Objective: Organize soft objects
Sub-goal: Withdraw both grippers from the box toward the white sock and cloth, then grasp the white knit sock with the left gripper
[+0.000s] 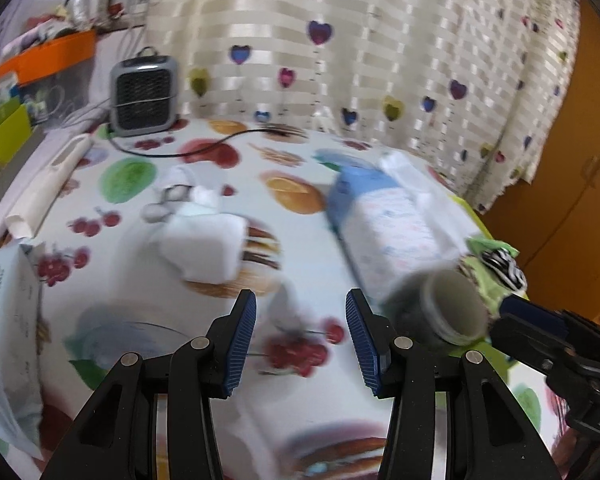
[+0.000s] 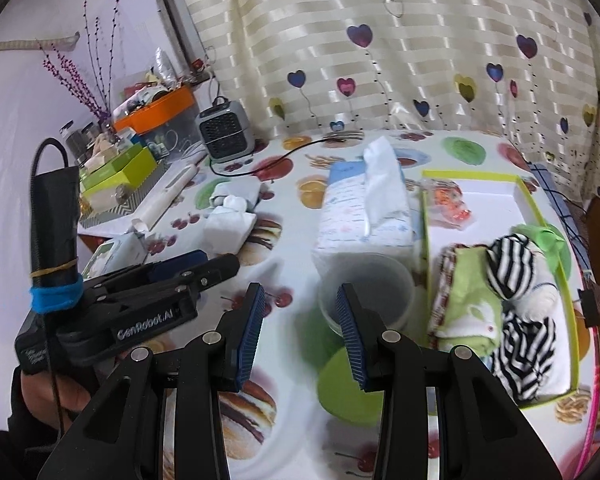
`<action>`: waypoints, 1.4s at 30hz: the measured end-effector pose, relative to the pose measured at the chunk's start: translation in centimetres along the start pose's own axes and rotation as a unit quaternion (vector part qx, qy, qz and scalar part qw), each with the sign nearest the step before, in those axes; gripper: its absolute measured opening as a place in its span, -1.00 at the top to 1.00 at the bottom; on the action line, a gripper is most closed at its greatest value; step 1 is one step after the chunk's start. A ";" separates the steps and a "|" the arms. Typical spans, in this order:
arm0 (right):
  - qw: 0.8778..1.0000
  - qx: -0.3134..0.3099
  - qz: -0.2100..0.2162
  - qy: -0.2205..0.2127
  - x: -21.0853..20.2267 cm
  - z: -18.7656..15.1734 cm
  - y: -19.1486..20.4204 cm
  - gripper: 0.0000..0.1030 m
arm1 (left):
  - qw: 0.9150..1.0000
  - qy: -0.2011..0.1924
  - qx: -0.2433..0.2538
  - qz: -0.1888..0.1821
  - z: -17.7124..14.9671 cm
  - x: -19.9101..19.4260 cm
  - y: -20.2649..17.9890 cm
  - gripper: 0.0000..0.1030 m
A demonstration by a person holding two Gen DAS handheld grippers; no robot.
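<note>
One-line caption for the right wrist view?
Open right gripper hovers before a plastic cup, beside a tray of folded striped socks.

Motion blur smears the tissue pack [image 1: 384,220] and grey cup [image 1: 452,312]; the frame's edge crops the white packet [image 1: 4,344].

black-and-white striped socks [image 2: 508,268], green cloth [image 2: 476,292], fruit-print tablecloth [image 2: 284,256].

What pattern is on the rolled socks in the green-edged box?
Black and white stripes on the rolled socks, clearest in the right wrist view.
</note>
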State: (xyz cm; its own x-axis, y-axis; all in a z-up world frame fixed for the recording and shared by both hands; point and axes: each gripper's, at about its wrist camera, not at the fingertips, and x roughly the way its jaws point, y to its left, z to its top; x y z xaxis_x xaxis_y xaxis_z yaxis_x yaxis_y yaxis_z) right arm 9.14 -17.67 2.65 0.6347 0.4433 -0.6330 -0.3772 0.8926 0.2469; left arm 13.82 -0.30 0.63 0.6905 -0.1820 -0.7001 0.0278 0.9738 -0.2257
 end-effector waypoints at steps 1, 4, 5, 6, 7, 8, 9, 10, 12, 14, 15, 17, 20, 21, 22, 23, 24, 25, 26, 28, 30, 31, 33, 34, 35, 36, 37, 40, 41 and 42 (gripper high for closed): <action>1.000 -0.003 0.001 0.001 0.2 0.1 0.2 0.24 | 1.000 -0.002 -0.005 0.004 0.2 0.0 0.5 0.11; 1.000 -0.010 0.005 0.002 0.5 0.2 0.8 0.24 | 1.000 -0.008 -0.021 0.015 1.0 0.3 2.4 0.11; 1.000 -0.012 0.006 0.001 0.6 0.3 0.9 0.24 | 1.000 -0.009 -0.024 0.018 1.3 0.4 2.8 0.10; 1.000 -0.013 0.007 0.001 0.7 0.3 1.0 0.24 | 0.999 -0.010 -0.027 0.020 1.6 0.6 3.3 0.06; 1.000 -0.016 0.008 0.001 0.7 0.3 1.1 0.24 | 0.999 -0.011 -0.031 0.023 1.9 0.8 3.8 0.04; 1.000 -0.017 0.008 0.001 0.8 0.4 1.1 0.24 | 0.999 -0.012 -0.034 0.024 2.2 1.0 4.2 0.03; 1.000 -0.018 0.008 0.001 0.8 0.4 1.2 0.24 | 0.999 -0.013 -0.036 0.024 2.4 1.1 4.5 0.01; 1.000 -0.019 0.009 0.001 0.9 0.5 1.2 0.24 | 0.999 -0.013 -0.037 0.025 2.7 1.4 4.8 0.01; 1.000 -0.020 0.008 0.001 1.0 0.6 1.2 0.24 | 0.999 -0.013 -0.039 0.027 3.0 2.1 5.1 -0.02; 1.000 -0.021 0.007 0.000 1.1 0.7 1.2 0.24 | 0.999 -0.009 -0.041 0.026 3.3 2.8 5.5 -0.03; 1.000 -0.021 0.007 0.000 1.1 0.8 1.2 0.24 | 0.999 -0.008 -0.043 0.029 3.4 3.3 5.8 -0.03; 1.000 -0.021 0.006 0.001 1.3 0.9 1.2 0.24 | 0.998 -0.008 -0.046 0.031 3.7 4.0 6.3 -0.04; 1.000 -0.023 0.005 0.002 1.6 1.0 1.2 0.24 | 0.998 -0.008 -0.054 0.037 4.2 5.1 6.9 -0.09; 1.000 -0.023 0.005 0.002 1.7 1.1 1.1 0.24 | 0.998 -0.007 -0.057 0.038 4.3 5.5 7.1 -0.10; 1.000 -0.023 0.005 0.003 1.9 1.1 1.1 0.24 | 0.997 -0.004 -0.059 0.039 4.5 5.9 7.2 -0.10; 1.000 -0.023 0.006 0.004 2.0 1.2 1.1 0.24 | 0.997 -0.001 -0.061 0.040 4.7 6.4 7.3 -0.10; 1.000 -0.024 0.006 0.005 2.1 1.2 1.1 0.24 | 0.997 0.000 -0.061 0.040 4.7 6.7 7.3 -0.10; 1.000 -0.024 0.006 0.006 2.2 1.3 1.0 0.24 | 0.997 0.002 -0.060 0.040 4.8 7.1 7.2 -0.11; 1.000 -0.024 0.006 0.006 2.3 1.3 1.0 0.24 | 0.997 0.005 -0.059 0.042 4.9 7.5 7.2 -0.11; 1.000 -0.024 0.005 0.007 2.5 1.5 1.0 0.24 | 0.997 0.013 -0.058 0.050 4.7 8.3 7.2 -0.11; 1.000 -0.025 0.005 0.008 2.6 1.5 1.0 0.24 | 0.997 0.019 -0.057 0.055 4.6 9.0 7.2 -0.11; 1.000 -0.026 0.005 0.008 2.7 1.6 1.0 0.24 | 0.997 0.021 -0.055 0.058 4.5 9.3 7.1 -0.11; 1.000 -0.026 0.004 0.008 2.8 1.7 1.0 0.24 | 0.997 0.020 -0.051 0.062 4.3 9.6 7.0 -0.11; 1.000 -0.027 0.004 0.009 2.8 1.7 1.1 0.24 | 0.997 0.017 -0.045 0.066 4.2 9.6 6.9 -0.09; 1.000 -0.027 0.004 0.009 2.9 1.8 1.1 0.24 | 0.997 0.017 -0.040 0.063 4.2 9.6 6.7 0.04; 1.000 -0.025 0.004 0.009 2.9 1.9 1.2 0.24 | 0.997 0.017 -0.037 0.060 4.1 9.6 6.5 0.16; 1.000 -0.025 0.004 0.009 2.9 1.9 1.2 0.24 | 0.998 0.017 -0.031 0.060 4.0 9.5 6.3 0.20; 1.000 -0.026 0.004 0.010 3.1 2.2 1.4 0.24 | 0.998 0.015 -0.020 0.060 3.7 9.0 5.9 0.37; 1.000 -0.027 0.004 0.011 3.1 2.3 1.5 0.24 | 0.998 0.016 -0.018 0.058 3.6 8.8 5.9 0.39; 1.000 -0.028 0.005 0.011 3.2 2.5 1.6 0.24 | 0.998 0.016 -0.017 0.056 3.5 8.5 5.9 0.41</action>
State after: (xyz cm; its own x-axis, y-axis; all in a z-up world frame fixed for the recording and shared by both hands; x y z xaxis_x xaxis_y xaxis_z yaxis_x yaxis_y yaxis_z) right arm 12.25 -14.65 2.83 0.6156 0.4494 -0.6474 -0.4211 0.8819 0.2118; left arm 22.35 4.37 -4.32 0.6643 -0.0774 -0.7435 -0.0730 0.9832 -0.1676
